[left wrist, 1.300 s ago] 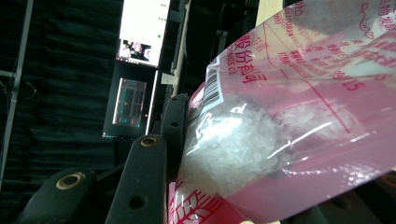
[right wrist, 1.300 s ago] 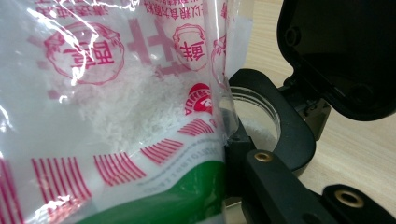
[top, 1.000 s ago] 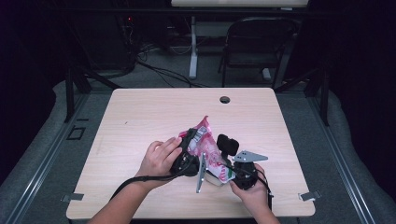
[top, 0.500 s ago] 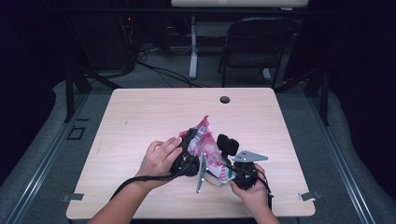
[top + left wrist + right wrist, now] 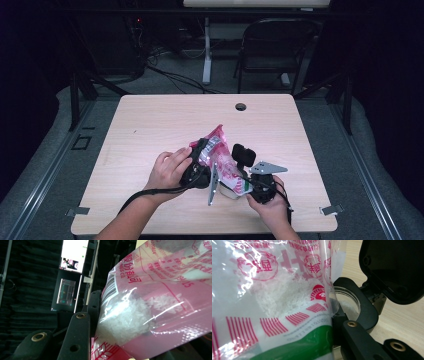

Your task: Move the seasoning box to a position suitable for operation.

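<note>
Together, both grippers grip a pink rice bag (image 5: 220,157) near the table's (image 5: 150,125) near edge: left gripper (image 5: 200,167) and right gripper (image 5: 252,182) each have jaws closed on it.

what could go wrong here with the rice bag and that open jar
1. Spill: the rice bag hangs tilted over the small jar, whose mouth looks narrow next to the bag, so grains may land on the table.
2. Slip: the left gripper seems to pinch only thin, glossy film; the bag could slide or tear.
3. Blocked view: in the right gripper view the bag covers part of the jar's mouth, so aiming is hard. The flip lid stands close by.
</note>
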Tool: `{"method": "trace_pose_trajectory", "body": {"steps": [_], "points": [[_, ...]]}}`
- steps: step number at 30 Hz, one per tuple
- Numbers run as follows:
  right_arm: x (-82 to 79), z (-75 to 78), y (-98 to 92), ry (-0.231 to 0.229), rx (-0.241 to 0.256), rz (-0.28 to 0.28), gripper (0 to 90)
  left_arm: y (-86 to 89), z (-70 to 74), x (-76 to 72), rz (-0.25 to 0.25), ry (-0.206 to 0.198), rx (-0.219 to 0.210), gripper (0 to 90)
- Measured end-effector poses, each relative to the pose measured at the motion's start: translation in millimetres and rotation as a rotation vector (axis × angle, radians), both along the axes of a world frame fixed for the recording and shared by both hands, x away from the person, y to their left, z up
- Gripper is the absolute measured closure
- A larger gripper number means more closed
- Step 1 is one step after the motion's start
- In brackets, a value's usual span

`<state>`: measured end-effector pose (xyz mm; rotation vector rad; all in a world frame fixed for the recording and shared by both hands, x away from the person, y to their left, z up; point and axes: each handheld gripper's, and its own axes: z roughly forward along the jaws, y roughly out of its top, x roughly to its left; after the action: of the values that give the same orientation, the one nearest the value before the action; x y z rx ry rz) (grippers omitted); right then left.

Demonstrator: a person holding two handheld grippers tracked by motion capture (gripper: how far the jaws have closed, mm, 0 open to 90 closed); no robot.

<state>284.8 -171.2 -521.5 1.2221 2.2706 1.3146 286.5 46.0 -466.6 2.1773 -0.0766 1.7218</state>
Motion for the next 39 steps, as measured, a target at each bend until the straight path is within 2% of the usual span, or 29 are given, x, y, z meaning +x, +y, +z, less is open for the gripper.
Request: {"method": "trace_pose_trajectory", "body": {"steps": [10, 21, 27, 30, 39], "points": [[-1.3, 2.1, 0.6, -0.007, 0.000, -0.002, 89.6, 9.2, -5.0, 3.3, 0.017, 0.039, -0.034, 69.1], [-2.3, 5.4, 0.0, -0.017, 0.005, -0.009, 89.7, 16.9, -10.0, 6.7, 0.027, 0.101, -0.088, 69.5], [-2.3, 6.6, -0.3, -0.020, 0.011, -0.011, 89.7, 19.0, -12.1, 6.9, 0.036, 0.110, -0.090, 69.6], [-2.3, 8.6, -1.1, -0.025, 0.011, -0.012, 89.7, 21.2, -13.6, 7.5, 0.033, 0.131, -0.121, 69.7], [-1.4, 10.5, -0.7, -0.034, 0.016, -0.014, 89.6, 27.6, -22.3, 9.4, 0.050, 0.186, -0.160, 70.1]]}}
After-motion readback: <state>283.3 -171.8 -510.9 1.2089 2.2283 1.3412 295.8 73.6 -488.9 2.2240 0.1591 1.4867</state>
